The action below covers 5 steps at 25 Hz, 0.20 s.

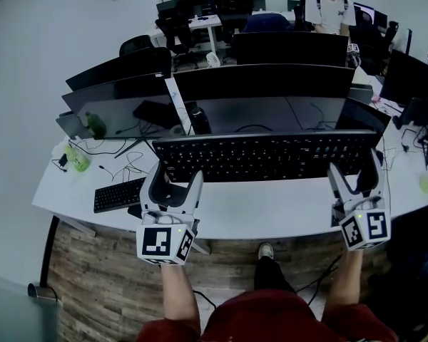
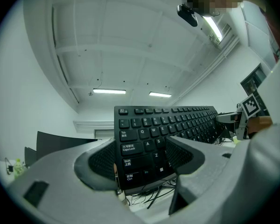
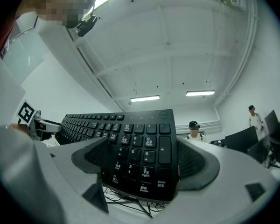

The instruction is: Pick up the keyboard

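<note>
A long black keyboard (image 1: 264, 155) is held up off the white desk (image 1: 271, 209), tilted with its keys toward me, in front of the monitors. My left gripper (image 1: 172, 185) is shut on its left end, and in the left gripper view the fingers (image 2: 100, 164) clamp the keyboard (image 2: 163, 127) by the Ctrl and Shift keys. My right gripper (image 1: 354, 180) is shut on the right end. In the right gripper view the number-pad end of the keyboard (image 3: 140, 146) sits between the pads (image 3: 196, 162). Both gripper views look up at the ceiling.
A second, smaller black keyboard (image 1: 119, 194) lies on the desk at the left, near cables and a green bottle (image 1: 78, 159). Dark monitors (image 1: 264, 84) stand along the back of the desk. A person (image 1: 328, 9) stands far behind. Wooden floor (image 1: 93, 276) lies below the desk's edge.
</note>
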### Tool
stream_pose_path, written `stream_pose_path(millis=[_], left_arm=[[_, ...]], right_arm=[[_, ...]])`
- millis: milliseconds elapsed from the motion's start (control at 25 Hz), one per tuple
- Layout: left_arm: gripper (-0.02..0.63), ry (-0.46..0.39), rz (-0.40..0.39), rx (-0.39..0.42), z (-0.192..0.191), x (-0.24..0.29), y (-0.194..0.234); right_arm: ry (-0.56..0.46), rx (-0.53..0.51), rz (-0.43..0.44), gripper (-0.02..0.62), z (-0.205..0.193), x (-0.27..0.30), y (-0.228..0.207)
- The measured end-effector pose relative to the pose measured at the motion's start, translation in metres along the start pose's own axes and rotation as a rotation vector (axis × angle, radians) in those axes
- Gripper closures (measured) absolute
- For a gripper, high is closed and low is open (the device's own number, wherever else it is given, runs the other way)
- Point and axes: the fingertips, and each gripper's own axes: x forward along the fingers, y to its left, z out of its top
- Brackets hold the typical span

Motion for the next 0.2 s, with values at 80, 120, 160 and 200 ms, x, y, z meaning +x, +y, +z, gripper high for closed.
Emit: stream_pose_path(millis=[80, 120, 160, 200], left_arm=[[0.272, -0.003, 0.003, -0.005, 0.0015, -0.002, 0.0023], [0.272, -0.003, 0.004, -0.007, 0.0018, -0.0024, 0.0026], [0.272, -0.004, 0.003, -0.009, 0.0018, -0.0025, 0.0026], [0.272, -0.004, 0.002, -0.01, 0.0018, -0.0026, 0.0025]], right_arm=[[0.001, -0.001, 0.0, 0.152, 0.0025, -0.0003, 0.0021], [0.002, -0.001, -0.001, 0.152, 0.0033, -0.0007, 0.0024], [0.003, -0.002, -0.003, 0.152, 0.0038, -0.0014, 0.0025], [0.004, -0.002, -0.004, 0.152, 0.0042, -0.002, 0.0025]])
